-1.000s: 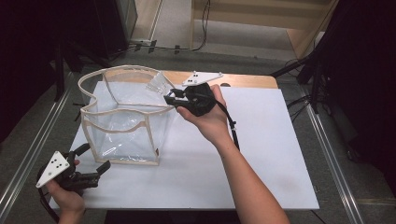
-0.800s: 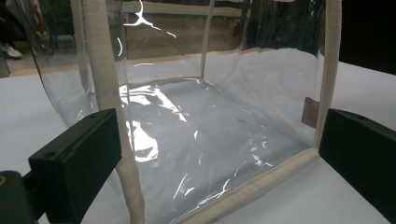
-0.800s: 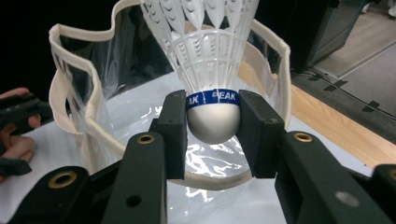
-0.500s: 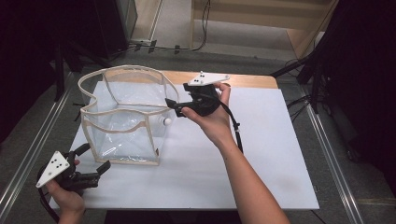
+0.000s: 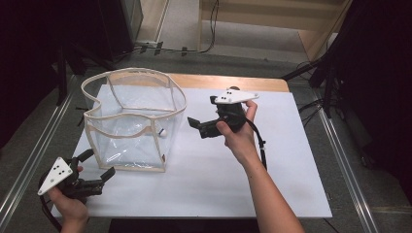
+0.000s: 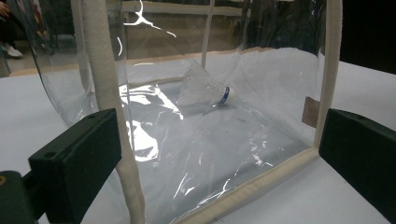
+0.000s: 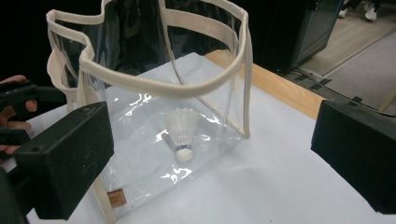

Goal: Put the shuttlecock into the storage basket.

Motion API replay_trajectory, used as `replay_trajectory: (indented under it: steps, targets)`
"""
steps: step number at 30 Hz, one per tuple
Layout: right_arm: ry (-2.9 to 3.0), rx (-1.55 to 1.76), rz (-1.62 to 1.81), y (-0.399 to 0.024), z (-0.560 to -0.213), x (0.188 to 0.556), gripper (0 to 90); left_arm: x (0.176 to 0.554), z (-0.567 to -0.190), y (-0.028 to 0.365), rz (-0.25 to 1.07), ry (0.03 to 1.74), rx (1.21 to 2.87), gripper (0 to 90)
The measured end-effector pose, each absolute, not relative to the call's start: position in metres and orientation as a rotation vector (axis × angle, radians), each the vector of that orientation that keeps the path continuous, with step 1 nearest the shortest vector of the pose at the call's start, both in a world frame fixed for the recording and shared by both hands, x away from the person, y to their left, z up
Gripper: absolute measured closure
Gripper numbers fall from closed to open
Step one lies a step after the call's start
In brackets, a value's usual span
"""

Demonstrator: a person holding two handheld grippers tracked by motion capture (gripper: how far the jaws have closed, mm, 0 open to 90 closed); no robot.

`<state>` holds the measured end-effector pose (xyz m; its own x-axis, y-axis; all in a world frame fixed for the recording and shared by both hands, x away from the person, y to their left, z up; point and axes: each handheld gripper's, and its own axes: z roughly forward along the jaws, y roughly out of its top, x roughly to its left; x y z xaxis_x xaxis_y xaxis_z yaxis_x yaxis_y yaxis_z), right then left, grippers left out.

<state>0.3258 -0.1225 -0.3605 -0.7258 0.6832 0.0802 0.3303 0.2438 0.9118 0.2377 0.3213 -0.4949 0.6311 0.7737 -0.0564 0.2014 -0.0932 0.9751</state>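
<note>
Inside clear bag [image 7: 154,116] — shuttlecock [image 7: 182,135], blue-banded

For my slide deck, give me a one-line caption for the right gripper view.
Open hand-held gripper facing a clear cream-trimmed tote bag with a white shuttlecock lying inside.
</note>
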Motion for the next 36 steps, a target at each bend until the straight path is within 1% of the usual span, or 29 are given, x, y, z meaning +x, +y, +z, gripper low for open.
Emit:
replay_trajectory:
  steps: [36]
  targets:
    - [2.1,1.055,1.441,-0.19,-0.415,0.292,0.0,0.238,-0.495,0.321,0.588,0.816,1.64,0.0]
